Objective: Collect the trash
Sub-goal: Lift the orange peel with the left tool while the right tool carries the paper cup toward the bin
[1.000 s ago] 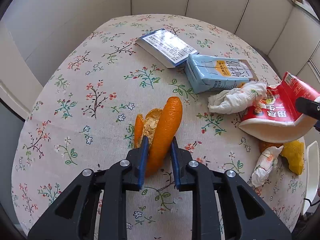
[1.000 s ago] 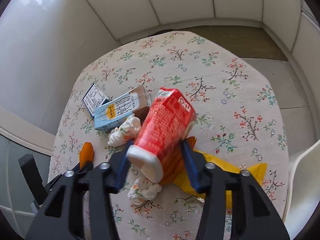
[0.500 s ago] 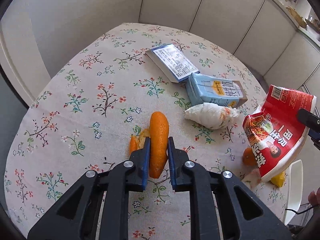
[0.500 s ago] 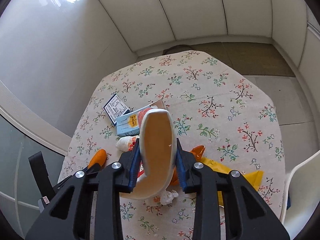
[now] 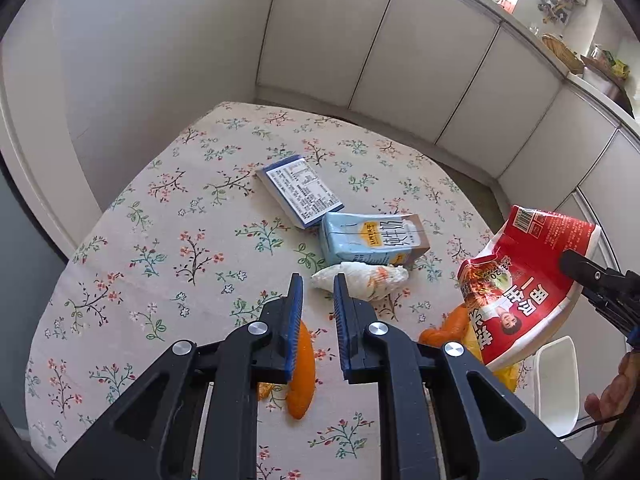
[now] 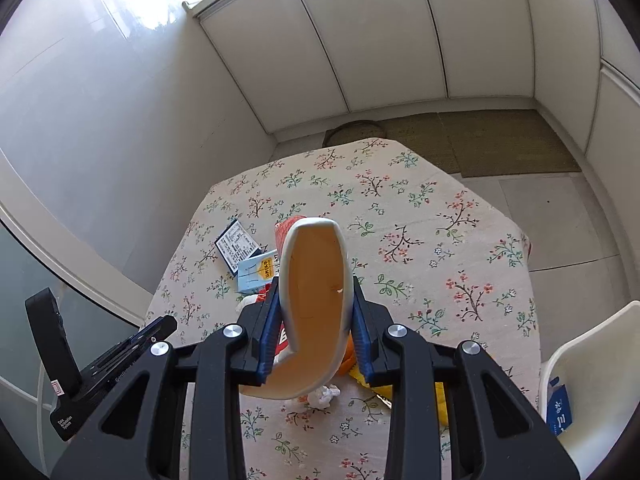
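My right gripper (image 6: 313, 304) is shut on a squashed red instant-noodle cup (image 6: 314, 308) and holds it above the table, mouth toward the camera. The cup also shows in the left wrist view (image 5: 524, 280) at right. My left gripper (image 5: 317, 292) is above the table with its jaws slightly apart and nothing between them. An orange peel (image 5: 301, 376) lies on the flowered tablecloth (image 5: 168, 232) below its left finger. A crumpled tissue (image 5: 360, 280), a blue milk carton (image 5: 372, 238) and a flat blue-edged box (image 5: 300, 192) lie further ahead.
More orange peel (image 5: 444, 326) and a yellow wrapper (image 6: 436, 396) lie under the cup, with a small tissue ball (image 6: 326, 394) nearby. A white chair (image 6: 588, 368) stands at the table's right edge. White cabinets (image 5: 400, 40) and a wall surround the table.
My left gripper has opened, dropped the orange peel onto the table and risen. My right gripper has lifted the cup higher and tilted its mouth toward the camera.
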Demonstrator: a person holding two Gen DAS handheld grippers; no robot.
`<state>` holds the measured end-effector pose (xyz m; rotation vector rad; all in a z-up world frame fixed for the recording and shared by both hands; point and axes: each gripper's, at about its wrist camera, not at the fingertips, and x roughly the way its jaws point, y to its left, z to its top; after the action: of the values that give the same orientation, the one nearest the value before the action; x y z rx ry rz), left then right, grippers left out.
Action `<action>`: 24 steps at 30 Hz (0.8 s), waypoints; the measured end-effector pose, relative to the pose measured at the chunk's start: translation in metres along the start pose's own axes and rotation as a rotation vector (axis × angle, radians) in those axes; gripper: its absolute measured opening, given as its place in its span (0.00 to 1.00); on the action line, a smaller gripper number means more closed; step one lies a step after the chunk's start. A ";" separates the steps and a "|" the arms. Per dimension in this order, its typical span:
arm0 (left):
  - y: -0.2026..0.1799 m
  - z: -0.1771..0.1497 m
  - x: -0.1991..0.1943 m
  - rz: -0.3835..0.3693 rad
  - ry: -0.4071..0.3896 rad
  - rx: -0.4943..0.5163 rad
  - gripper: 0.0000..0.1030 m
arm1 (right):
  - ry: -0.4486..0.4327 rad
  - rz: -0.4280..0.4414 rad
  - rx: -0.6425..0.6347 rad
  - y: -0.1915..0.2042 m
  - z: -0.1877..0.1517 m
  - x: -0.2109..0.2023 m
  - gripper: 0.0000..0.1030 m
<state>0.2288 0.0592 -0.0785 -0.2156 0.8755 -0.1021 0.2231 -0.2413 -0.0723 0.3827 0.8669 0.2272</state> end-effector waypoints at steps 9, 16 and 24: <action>0.033 -0.021 0.054 0.135 0.218 -0.159 0.83 | -0.027 -0.002 -0.008 -0.009 0.000 -0.019 0.31; 0.017 -0.048 0.088 0.267 0.317 -0.021 0.74 | -0.019 0.008 -0.011 -0.008 0.001 -0.018 0.31; 0.012 -0.049 0.078 0.180 0.269 0.029 0.19 | -0.023 0.012 -0.016 -0.005 0.000 -0.018 0.31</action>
<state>0.2408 0.0504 -0.1699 -0.0957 1.1564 0.0243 0.2115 -0.2517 -0.0615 0.3744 0.8399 0.2401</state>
